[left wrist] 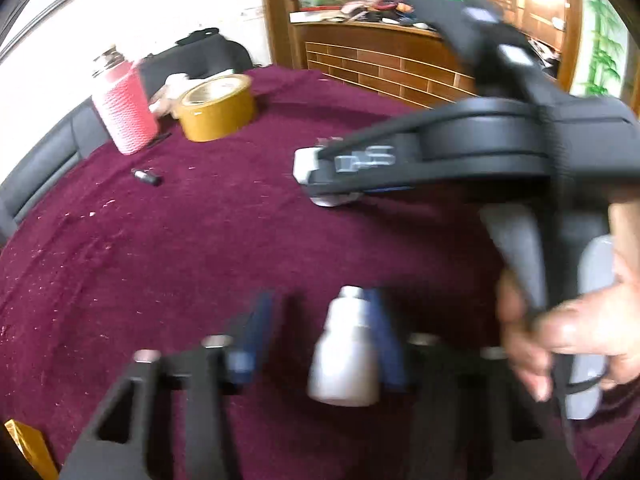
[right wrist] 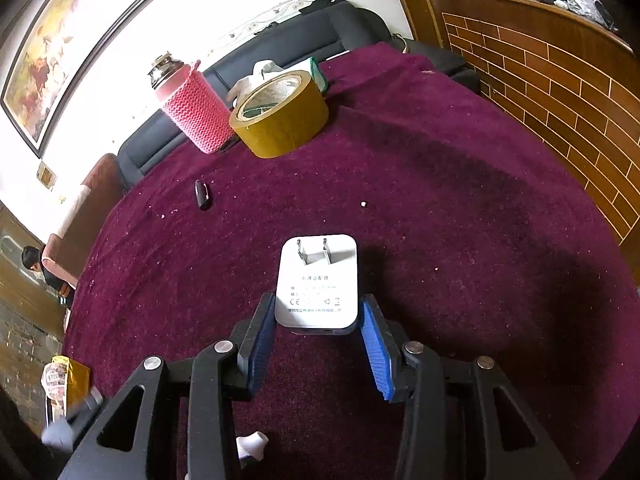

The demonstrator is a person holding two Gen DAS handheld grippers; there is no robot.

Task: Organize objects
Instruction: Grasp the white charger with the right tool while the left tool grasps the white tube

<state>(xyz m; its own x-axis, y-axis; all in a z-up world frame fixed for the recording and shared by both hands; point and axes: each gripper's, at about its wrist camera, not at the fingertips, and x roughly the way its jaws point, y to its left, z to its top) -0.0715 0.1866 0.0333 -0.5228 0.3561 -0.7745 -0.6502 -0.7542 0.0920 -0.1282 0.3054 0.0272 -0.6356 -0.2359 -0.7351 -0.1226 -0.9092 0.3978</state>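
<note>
A white plug adapter (right wrist: 318,284) with two prongs lies flat on the maroon tablecloth (right wrist: 460,200). My right gripper (right wrist: 318,328) is open, its blue pads on either side of the adapter's near end, apparently not clamping it. In the left wrist view the right gripper (left wrist: 316,178) reaches in from the right over the adapter (left wrist: 306,164). My left gripper (left wrist: 316,332) is open; a small white bottle (left wrist: 346,352) sits against its right blue pad (left wrist: 386,340), with a wide gap to the left pad. The view is blurred.
At the back left stand a flask in a pink knitted sleeve (right wrist: 196,114) and a roll of yellow-brown tape (right wrist: 280,118). A small black cap-like object (right wrist: 203,195) lies on the cloth. A black sofa (right wrist: 304,40) and a brick-faced counter (right wrist: 560,80) border the table.
</note>
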